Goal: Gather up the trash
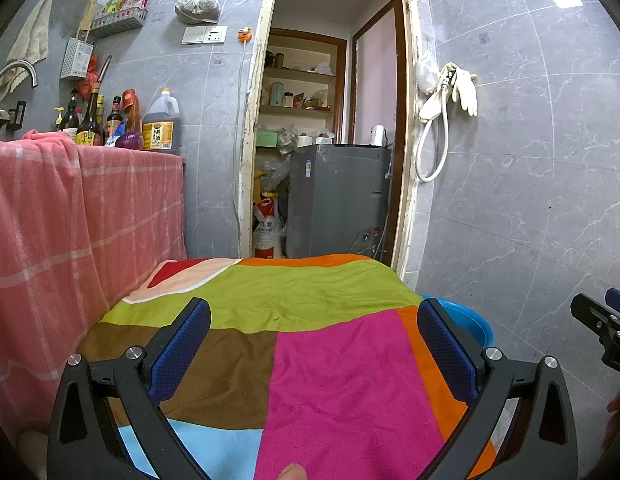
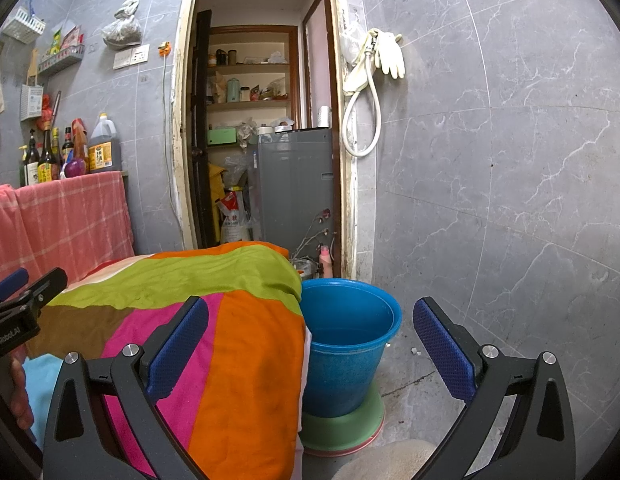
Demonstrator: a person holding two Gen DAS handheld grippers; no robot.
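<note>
left hand-held gripper [image 1: 314, 344] spread, empty | right hand-held gripper [image 2: 310, 344] spread, empty | blue bucket [image 2: 350, 344] upright, mouth up

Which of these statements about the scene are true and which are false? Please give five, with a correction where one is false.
1. The left gripper is open and holds nothing. True.
2. The blue bucket stands on the colourful cloth. False: it stands on the floor beside the cloth-covered surface, on a green base.
3. A pair of gloves hangs on the wall to the right of the doorway. True.
4. The right gripper is shut on a piece of trash. False: its jaws stand wide apart and empty.
5. The bottles stand on the floor by the doorway. False: they stand on the counter draped with the pink checked cloth.
</note>
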